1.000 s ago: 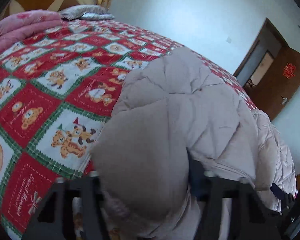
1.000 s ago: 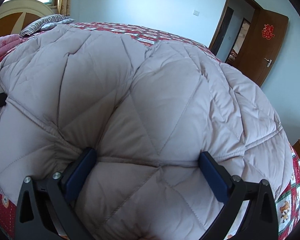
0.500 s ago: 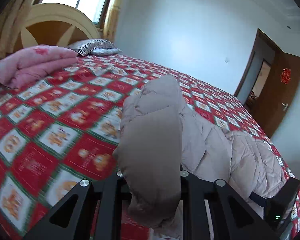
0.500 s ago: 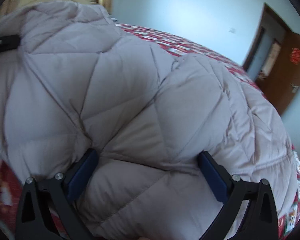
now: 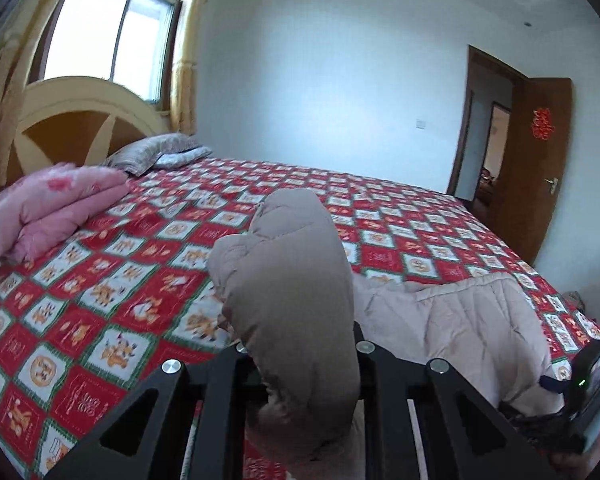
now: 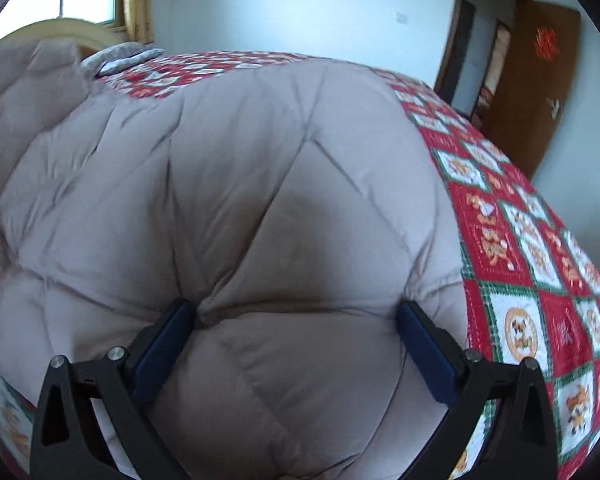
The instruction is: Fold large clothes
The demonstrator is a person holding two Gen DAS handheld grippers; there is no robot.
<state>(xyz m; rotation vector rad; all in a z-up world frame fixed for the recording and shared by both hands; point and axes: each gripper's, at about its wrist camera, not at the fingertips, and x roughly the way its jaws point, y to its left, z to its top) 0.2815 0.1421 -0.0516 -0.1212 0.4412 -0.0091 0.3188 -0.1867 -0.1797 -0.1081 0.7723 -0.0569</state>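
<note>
Mid-fold: your left gripper (image 5: 300, 364) pinches coat (image 5: 296, 288) tight; right gripper (image 6: 296, 332) clamps wide bulk. Next, carry over bed (image 5: 140, 280).

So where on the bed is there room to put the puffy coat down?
Bare bedspread lies between the folded pink quilt and the lifted coat, and again beyond the coat toward the door side. The near right corner is crowded with the rest of the coat and the right gripper.

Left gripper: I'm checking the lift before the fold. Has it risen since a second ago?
Yes. The left gripper, shut on the beige coat, has come up: the headboard and window now show fully.
</note>
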